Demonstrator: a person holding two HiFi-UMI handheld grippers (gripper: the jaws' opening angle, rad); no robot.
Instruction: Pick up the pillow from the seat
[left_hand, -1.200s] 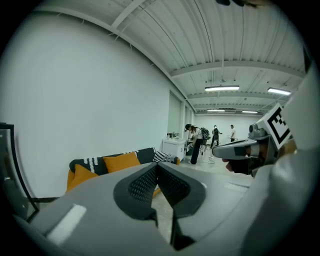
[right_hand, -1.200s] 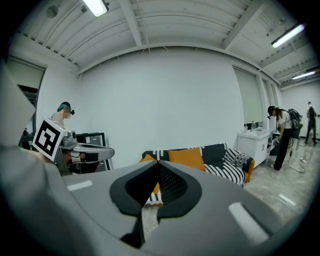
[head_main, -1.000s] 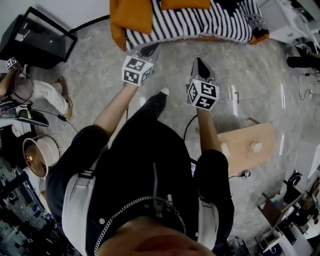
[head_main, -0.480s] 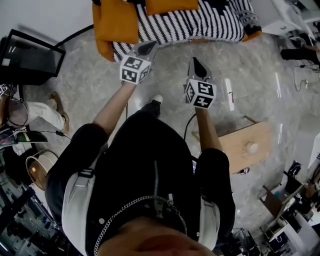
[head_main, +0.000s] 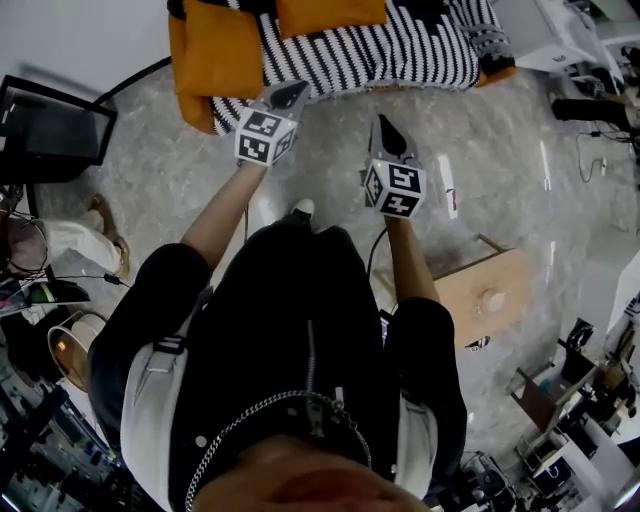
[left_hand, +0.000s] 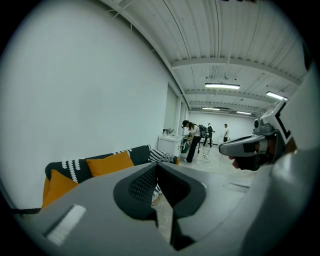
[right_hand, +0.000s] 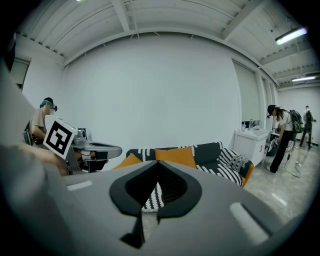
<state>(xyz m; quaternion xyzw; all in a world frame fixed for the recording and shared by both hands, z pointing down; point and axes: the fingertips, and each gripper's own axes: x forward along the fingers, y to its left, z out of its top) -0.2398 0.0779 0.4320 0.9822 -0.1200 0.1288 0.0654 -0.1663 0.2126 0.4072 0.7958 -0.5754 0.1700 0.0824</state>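
Note:
A sofa with a black-and-white striped cover (head_main: 400, 50) runs along the top of the head view. An orange pillow (head_main: 330, 14) leans on its back, and a second orange cushion (head_main: 205, 55) sits at its left end. The left gripper view shows the pillow (left_hand: 109, 163) ahead on the left. In the right gripper view the pillow (right_hand: 175, 156) lies straight ahead. My left gripper (head_main: 290, 96) is shut and empty, its tip at the sofa's front edge. My right gripper (head_main: 388, 136) is shut and empty, over the floor short of the sofa.
A low wooden stool (head_main: 490, 295) stands on the floor to my right. A black box (head_main: 50, 125) and a seated person's leg (head_main: 60, 240) are at the left. Beyond the sofa's far end are a white cabinet (right_hand: 252, 142) and standing people (left_hand: 192, 140).
Both grippers have moved forward toward the sofa with me. More of the sofa and its orange cushions now shows at the top of the head view.

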